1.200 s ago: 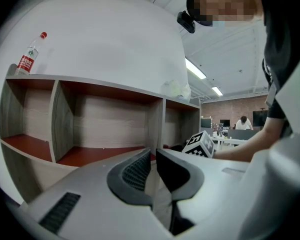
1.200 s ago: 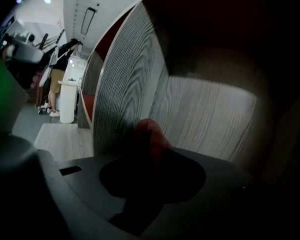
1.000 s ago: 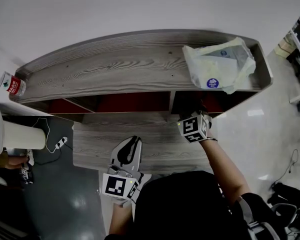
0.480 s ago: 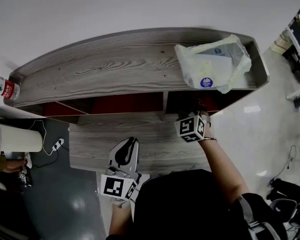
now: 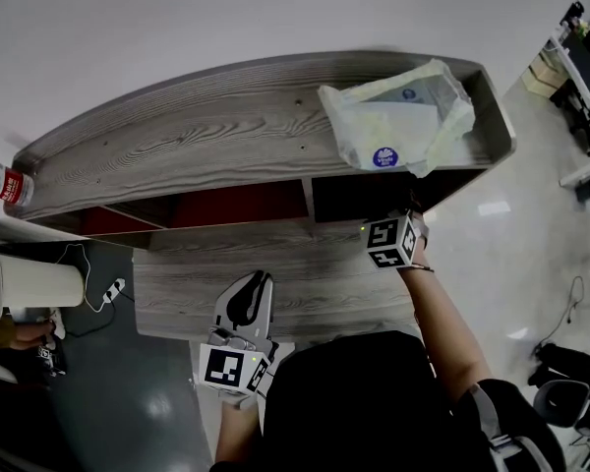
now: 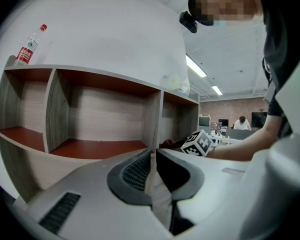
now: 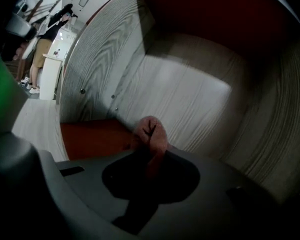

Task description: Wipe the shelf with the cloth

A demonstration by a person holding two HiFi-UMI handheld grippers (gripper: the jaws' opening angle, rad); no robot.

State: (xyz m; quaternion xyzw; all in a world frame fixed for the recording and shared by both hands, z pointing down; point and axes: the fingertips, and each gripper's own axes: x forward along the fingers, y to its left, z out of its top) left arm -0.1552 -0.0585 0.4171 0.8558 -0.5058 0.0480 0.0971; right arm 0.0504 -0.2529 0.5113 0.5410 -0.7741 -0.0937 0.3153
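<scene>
Inside the shelf (image 7: pixel 190 99), cloth (image 7: pixel 151 133) juts forward from right tongs (image 7: pixel 149 156).

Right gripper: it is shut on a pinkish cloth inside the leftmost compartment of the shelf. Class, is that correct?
Not quite. The right gripper is shut on the pinkish cloth, but inside the rightmost compartment of the shelf, not the leftmost. The head view shows this: the gripper enters the opening at the right end, below the plastic bag.
</scene>
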